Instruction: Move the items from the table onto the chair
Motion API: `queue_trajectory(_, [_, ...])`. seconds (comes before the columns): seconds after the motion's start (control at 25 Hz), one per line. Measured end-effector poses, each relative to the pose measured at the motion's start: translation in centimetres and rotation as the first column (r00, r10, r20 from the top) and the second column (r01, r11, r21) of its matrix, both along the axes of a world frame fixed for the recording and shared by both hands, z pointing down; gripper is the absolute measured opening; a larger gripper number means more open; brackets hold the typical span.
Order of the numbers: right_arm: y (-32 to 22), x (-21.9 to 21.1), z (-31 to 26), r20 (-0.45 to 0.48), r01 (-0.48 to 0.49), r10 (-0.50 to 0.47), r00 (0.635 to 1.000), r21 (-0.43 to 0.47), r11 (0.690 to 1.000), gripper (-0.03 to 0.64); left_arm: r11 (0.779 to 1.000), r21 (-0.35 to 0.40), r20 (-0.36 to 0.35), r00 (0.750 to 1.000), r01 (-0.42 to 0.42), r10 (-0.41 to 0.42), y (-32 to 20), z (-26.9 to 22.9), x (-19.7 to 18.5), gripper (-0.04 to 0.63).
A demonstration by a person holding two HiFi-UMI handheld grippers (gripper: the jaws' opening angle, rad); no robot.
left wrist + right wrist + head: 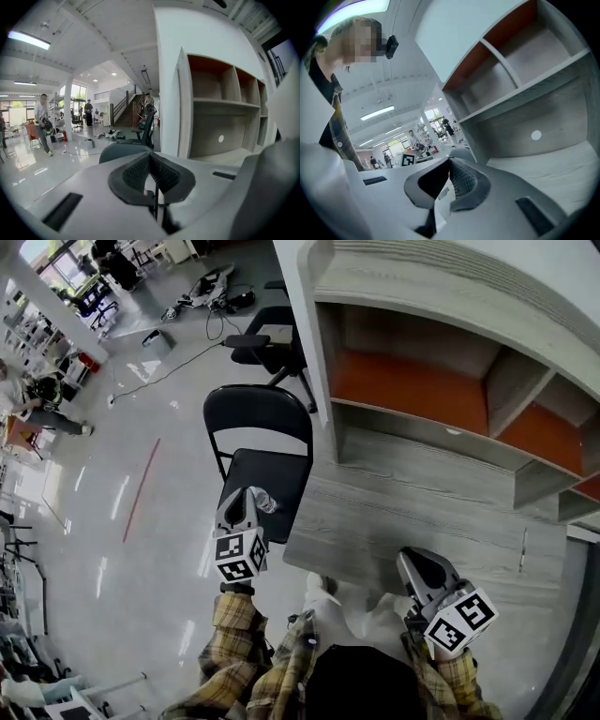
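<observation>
Left gripper (244,495): jaws fully together, ribbed pads meeting at the tips. I see nothing clamped between them, only a pale sliver in the slot behind the tips that I cannot identify. Right gripper (410,561): jaws likewise together at the tips, with a whitish strip in the gap behind them; I cannot tell what it is or whether it is gripped

Item: one small clear object (266,501) lies on the seat of the black folding chair (258,418). In the head view it sits just beside the left gripper's tips; I cannot tell whether they touch. The chair stands on the glossy floor (159,549) at the left end of the grey wood-grain table (441,512), backrest on the side away from me

Shelf unit (403,381) stands along the far side of the table. Its compartments are open-fronted; what shows inside them is grey board and orange back panel

Pose: left gripper held over the chair seat, pointing away from me and slightly downward, its marker cube (240,555) nearest me. Right gripper over the near part of the table, pointing toward the shelf unit, close to level. Yellow plaid sleeves (234,634) run back from both. In the left gripper view a person (43,122) stands far off across the hall
</observation>
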State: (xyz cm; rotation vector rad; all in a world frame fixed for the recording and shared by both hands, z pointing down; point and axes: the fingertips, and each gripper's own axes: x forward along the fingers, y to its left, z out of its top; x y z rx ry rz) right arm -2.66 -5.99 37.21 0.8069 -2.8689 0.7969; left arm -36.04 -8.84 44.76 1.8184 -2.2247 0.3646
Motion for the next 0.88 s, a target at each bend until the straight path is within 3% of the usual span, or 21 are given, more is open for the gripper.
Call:
queue_trajectory(0.2, [-0.3, 8.8, -1.6, 0.012, -0.121, 0.121, 0.993, 0.052, 0.991, 0.018, 0.984, 0.100, -0.046, 0.987, -0.147, 0.152, -1.7, -7.7, 11.3, 0.005])
queue_trajectory(0.32, [-0.5, 14.3, -2.5, -0.003, -0.202, 0.203, 0.979, 0.090, 0.975, 0.018, 0.942, 0.151, -0.062, 0.948, -0.299, 0.311, -2.7, -11.2, 19.9, 0.005])
queue_trajectory(0.56, [-1.8, 24.9, -2.1, -0.048, -0.361, 0.368, 0.928, 0.123, 0.925, 0.018, 0.819, 0.186, -0.072, 0.824, -0.542, 0.562, -3.0, -12.9, 35.2, 0.005])
queue_trajectory(0.76, [-3.1, 33.3, 2.3, -0.181, -0.460, 0.473, 0.862, 0.112, 0.881, 0.018, 0.702, 0.157, -0.128, 0.690, -0.695, 0.712, -1.8, -11.3, 45.4, 0.005])
queue_trajectory(0.88, [-4.1, 37.7, 6.2, -0.264, -0.511, 0.512, 0.818, 0.076, 0.856, 0.018, 0.659, 0.145, -0.159, 0.640, -0.738, 0.752, -1.0, -10.4, 49.2, 0.004])
